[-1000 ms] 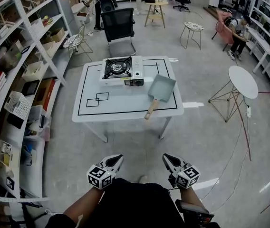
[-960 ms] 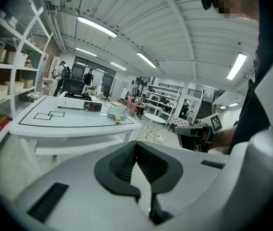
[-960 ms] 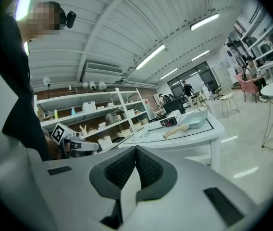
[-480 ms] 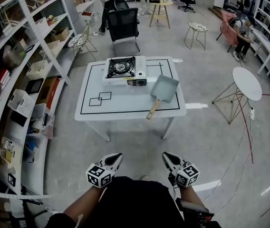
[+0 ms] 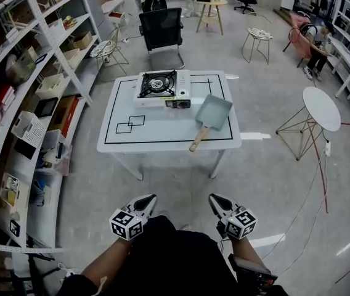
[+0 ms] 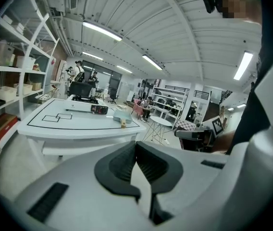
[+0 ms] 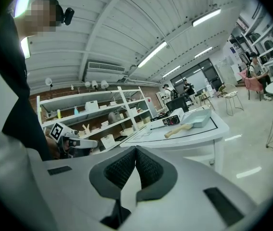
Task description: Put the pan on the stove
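"What's in the room, left to right?"

"Shelves (image 5: 21, 97) far left of the left tongs (image 5: 146, 198), which are pinched shut on nothing. Ahead of both tongs, well apart, stands a white table (image 5: 156, 134). The stove (image 5: 162, 86) is at its far side, and the pan (image 5: 212, 112) lies just right of it."

"And the right tongs (image 5: 215, 198)?"

"Closed too, empty. There's a round table (image 5: 321, 107) off to their right."

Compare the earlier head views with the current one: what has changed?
The head view only drifted slightly; nothing was gripped or released. The pan still lies right of the stove on the table, untouched. The left claw and right claw stay shut and empty near the person's body.
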